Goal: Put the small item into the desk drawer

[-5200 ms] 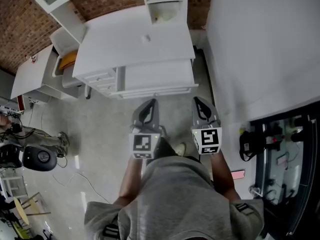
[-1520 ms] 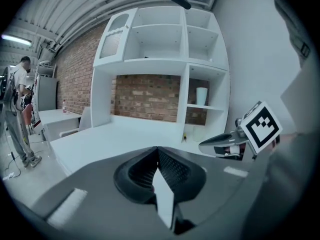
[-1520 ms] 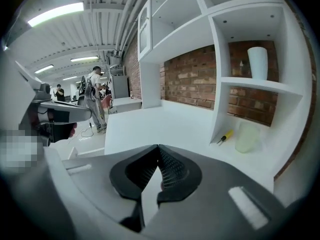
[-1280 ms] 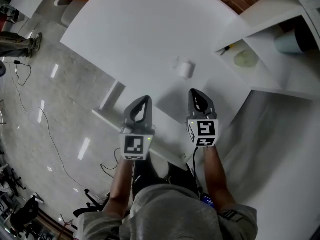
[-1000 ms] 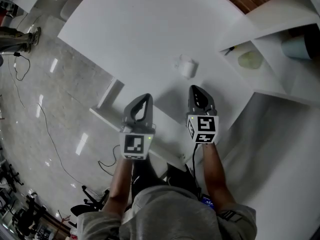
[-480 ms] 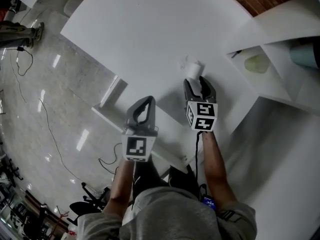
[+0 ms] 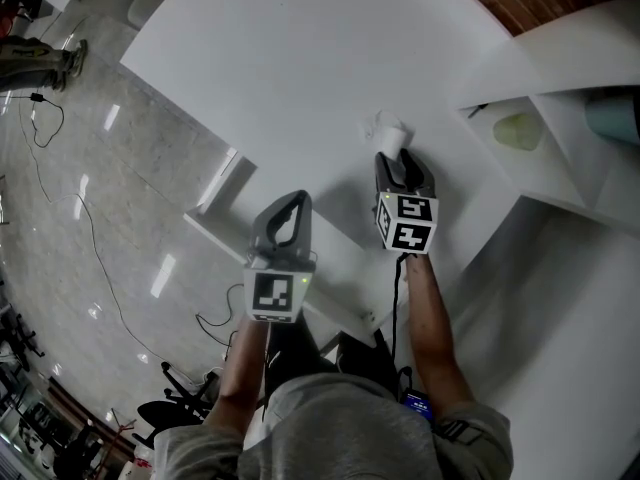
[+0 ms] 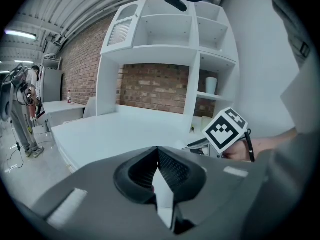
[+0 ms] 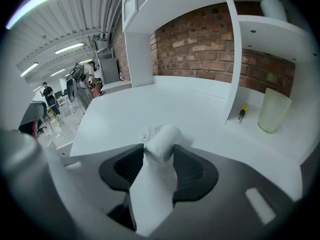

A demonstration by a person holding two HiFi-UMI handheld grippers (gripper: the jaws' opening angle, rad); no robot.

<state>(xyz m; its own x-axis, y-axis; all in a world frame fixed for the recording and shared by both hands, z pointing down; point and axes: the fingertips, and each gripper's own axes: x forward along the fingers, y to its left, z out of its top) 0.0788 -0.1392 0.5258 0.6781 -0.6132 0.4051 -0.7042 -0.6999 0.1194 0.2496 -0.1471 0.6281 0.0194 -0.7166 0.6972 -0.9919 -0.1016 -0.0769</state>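
Observation:
The small item is a white roll lying on the white desk top. My right gripper reaches down to it. In the right gripper view the roll fills the gap of that gripper, whose jaws have just been closing and touch it on both sides. My left gripper hovers shut over the desk's front edge, to the left of the right one; its jaws meet at the tips with nothing between them. No open drawer shows.
A white shelf unit stands on the desk at the right, with a pale green cup and a small screwdriver in its lower compartment. A brick wall is behind it. Cables lie on the glossy floor to the left.
My right gripper has moved forward and down onto the white roll, opened, and come in around it. The left gripper has stayed in place.

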